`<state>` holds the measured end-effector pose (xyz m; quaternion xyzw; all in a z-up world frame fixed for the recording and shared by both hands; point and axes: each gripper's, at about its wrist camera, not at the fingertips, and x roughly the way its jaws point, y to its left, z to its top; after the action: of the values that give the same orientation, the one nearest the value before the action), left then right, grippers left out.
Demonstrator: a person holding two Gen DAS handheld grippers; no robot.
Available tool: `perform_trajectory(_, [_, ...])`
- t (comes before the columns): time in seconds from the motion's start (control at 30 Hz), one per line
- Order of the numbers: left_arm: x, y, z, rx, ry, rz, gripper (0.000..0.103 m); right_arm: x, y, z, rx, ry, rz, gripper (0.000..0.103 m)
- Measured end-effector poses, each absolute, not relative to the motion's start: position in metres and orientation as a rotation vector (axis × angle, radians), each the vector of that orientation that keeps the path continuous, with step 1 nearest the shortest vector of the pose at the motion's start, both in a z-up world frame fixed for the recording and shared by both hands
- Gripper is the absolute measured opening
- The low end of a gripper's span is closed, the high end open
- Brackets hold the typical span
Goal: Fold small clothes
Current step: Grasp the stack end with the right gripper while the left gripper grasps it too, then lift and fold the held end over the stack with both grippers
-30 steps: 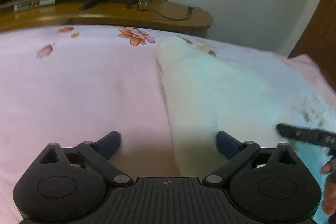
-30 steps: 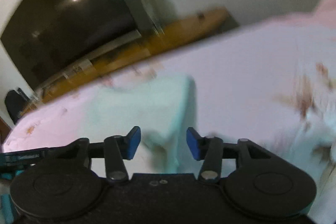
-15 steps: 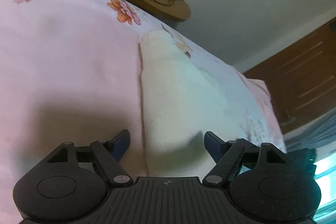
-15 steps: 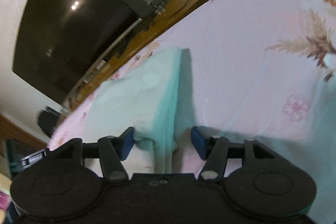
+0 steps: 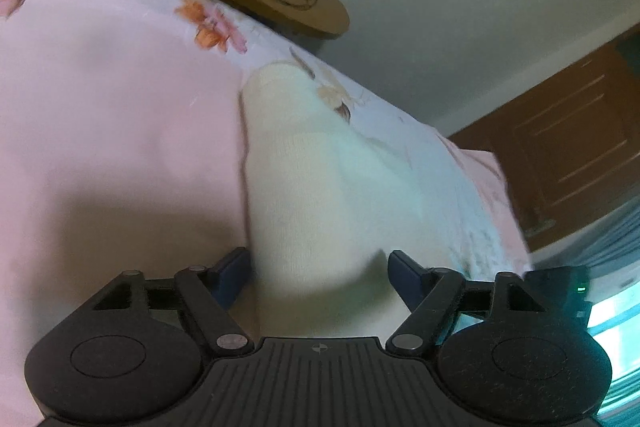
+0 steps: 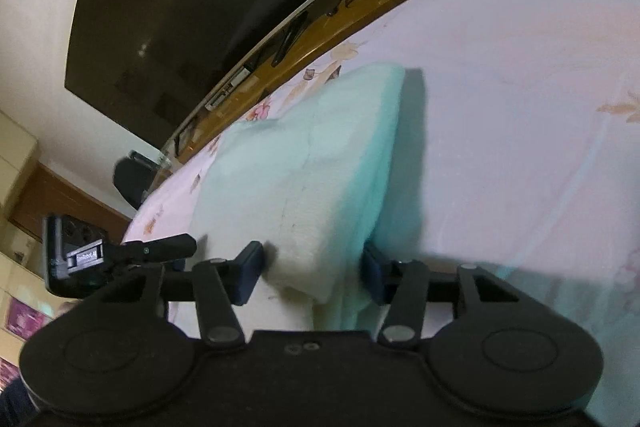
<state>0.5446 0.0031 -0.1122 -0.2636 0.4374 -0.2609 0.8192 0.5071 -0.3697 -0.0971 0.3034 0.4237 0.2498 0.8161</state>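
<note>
A small pale cream and mint garment point(image 5: 320, 179) lies folded lengthwise on the pink floral bedsheet point(image 5: 112, 115). My left gripper point(image 5: 320, 275) is open, its blue-padded fingers straddling the garment's near left corner. In the right wrist view the same garment point(image 6: 312, 163) looks mint. My right gripper point(image 6: 312, 267) is open, and its fingers straddle the near right corner, close to the cloth on both sides. The left gripper's body point(image 6: 80, 259) shows at the left edge of the right wrist view.
A wooden TV bench point(image 6: 360, 3) with cables and a large dark TV point(image 6: 180, 11) stand beyond the bed's far edge. A brown wooden door point(image 5: 568, 147) is to the right. The bedsheet point(image 6: 520, 107) spreads out to the right of the garment.
Both grippers have dropped low and moved forward onto the garment's near edge, so the cloth now sits between the fingers of each. Both stay open.
</note>
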Motion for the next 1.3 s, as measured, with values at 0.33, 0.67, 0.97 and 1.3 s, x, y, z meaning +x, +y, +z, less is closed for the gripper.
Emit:
perform_trajectory(0.33, [0.508, -0.038, -0.071, -0.188, 0.713, -0.506, 0.038, 0.485, -0.323, -0.064, 0.345, 0.760, 0.438, 0.030])
perform_trajectory(0.67, [0.427, 0.059, -0.015, -0.299, 0.642, -0.431, 0.038, 0.438, -0.268, 0.000, 0.272, 0.615, 0.590, 0.029])
perform_trajectory(0.97, [0.408, 0.202, -0.037, -0.307, 0.822, -0.235, 0.038, 0.454, -0.130, -0.013, 0.324, 0.774, 0.770, 0.029])
perform_trajectory(1.3, [0.405, 0.232, -0.096, -0.268, 0.752, -0.091, 0.080, 0.493, -0.082, -0.082, 0.374, 0.924, 0.759, 0.057])
